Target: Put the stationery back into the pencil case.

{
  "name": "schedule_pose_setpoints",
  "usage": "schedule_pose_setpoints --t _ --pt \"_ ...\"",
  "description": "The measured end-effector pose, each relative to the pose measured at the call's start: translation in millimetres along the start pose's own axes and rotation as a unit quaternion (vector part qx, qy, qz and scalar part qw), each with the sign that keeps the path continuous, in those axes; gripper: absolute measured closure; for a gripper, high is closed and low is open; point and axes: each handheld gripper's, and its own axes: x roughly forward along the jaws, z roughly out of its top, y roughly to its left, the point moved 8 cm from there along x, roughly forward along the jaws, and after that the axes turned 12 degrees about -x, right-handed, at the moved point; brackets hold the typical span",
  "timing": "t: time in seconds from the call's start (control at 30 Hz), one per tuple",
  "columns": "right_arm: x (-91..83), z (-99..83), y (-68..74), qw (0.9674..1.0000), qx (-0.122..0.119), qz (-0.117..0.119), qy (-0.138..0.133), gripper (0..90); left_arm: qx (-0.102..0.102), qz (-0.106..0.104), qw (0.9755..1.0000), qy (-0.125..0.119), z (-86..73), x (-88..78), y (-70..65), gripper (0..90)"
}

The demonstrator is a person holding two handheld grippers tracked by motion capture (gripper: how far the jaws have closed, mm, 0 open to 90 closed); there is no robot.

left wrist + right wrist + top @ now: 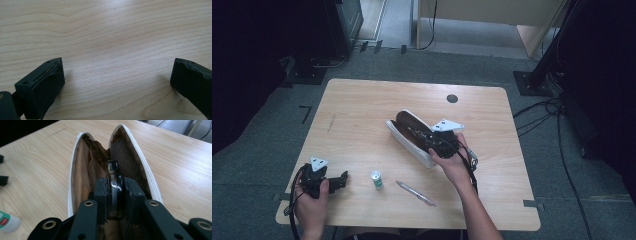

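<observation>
While the left tool [343, 180] rests released on the table [362, 125], the right tool [115, 195] (angled downward) grasps a dark marker [114, 185] inside the pouch [75, 170].

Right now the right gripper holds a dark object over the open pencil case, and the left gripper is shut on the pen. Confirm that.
Not quite: the left gripper is open on bare table, as the left gripper view shows. The pen lies apart. The right gripper does hold the dark object over the open pencil case.
</observation>
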Motion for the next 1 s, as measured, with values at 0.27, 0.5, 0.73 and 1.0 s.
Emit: schedule_pose_setpoints --t 0.27,0.5,0.73,1.0 --pt "15.3 -4.7 4.2 0.9995 -0.012 0.002 0.028 74.3 0.0 0.0 1.0 0.0 -0.1 -0.1 0.0 0.0" --pt "22.2 -6.1 3.0 0.9991 -0.01 0.002 0.04 74.3 0.0 0.0 1.0 0.001 -0.1 -0.1 0.0 0.0" --pt "26.8 -7.9 2.1 0.999 -0.009 0.006 0.044 74.2 0.0 0.0 1.0 0.001 -0.1 -0.1 0.0 0.0" --pt "30.9 -10.3 3.8 0.9986 -0.005 0.015 0.05 73.7 0.0 0.0 1.0 0.001 -0.1 -0.1 0.0 0.0"
